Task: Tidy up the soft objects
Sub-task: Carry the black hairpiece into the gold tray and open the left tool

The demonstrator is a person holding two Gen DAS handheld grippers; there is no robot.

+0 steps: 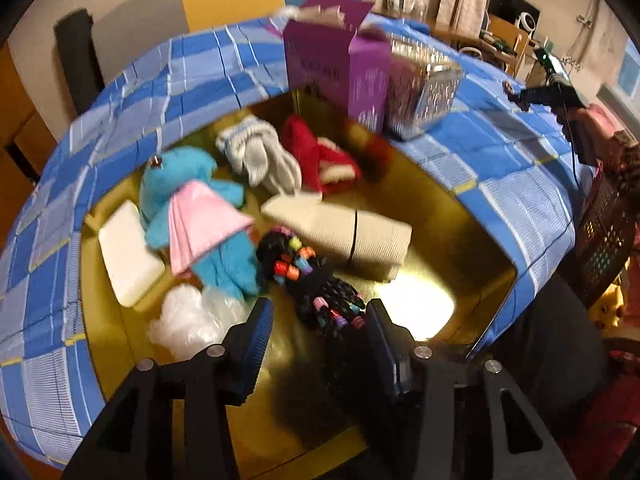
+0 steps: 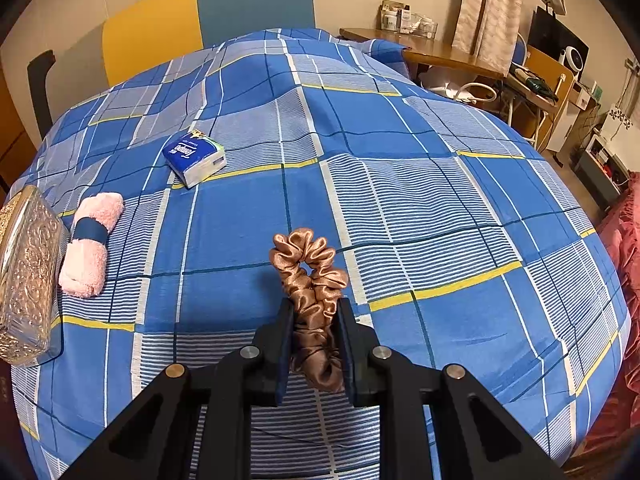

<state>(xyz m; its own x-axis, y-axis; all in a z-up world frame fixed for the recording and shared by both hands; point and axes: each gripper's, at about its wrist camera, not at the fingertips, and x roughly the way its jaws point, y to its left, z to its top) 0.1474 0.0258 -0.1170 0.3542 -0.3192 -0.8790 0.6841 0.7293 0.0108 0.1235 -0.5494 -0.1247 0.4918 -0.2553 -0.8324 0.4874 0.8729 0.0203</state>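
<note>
My right gripper (image 2: 313, 312) is shut on a brown satin scrunchie (image 2: 310, 276) and holds it above the blue plaid bedspread (image 2: 440, 184). My left gripper (image 1: 320, 312) is open over a shallow gold box (image 1: 420, 308). A black hair tie bundle with coloured beads (image 1: 312, 280) lies between its fingers. In the box also lie a blue plush toy in a pink skirt (image 1: 192, 208), grey-white socks (image 1: 260, 152), a red fuzzy item (image 1: 320, 152), a beige folded cloth (image 1: 344, 232), a white pad (image 1: 128, 252) and clear plastic wrap (image 1: 192, 320).
A rolled pink towel with a blue band (image 2: 90, 244), a tissue pack (image 2: 195, 156) and an embossed metal box (image 2: 24, 280) lie on the bed at left. A purple carton (image 1: 336, 64) and a shiny box (image 1: 424, 88) stand behind the gold box. Desks and shelves stand at the right.
</note>
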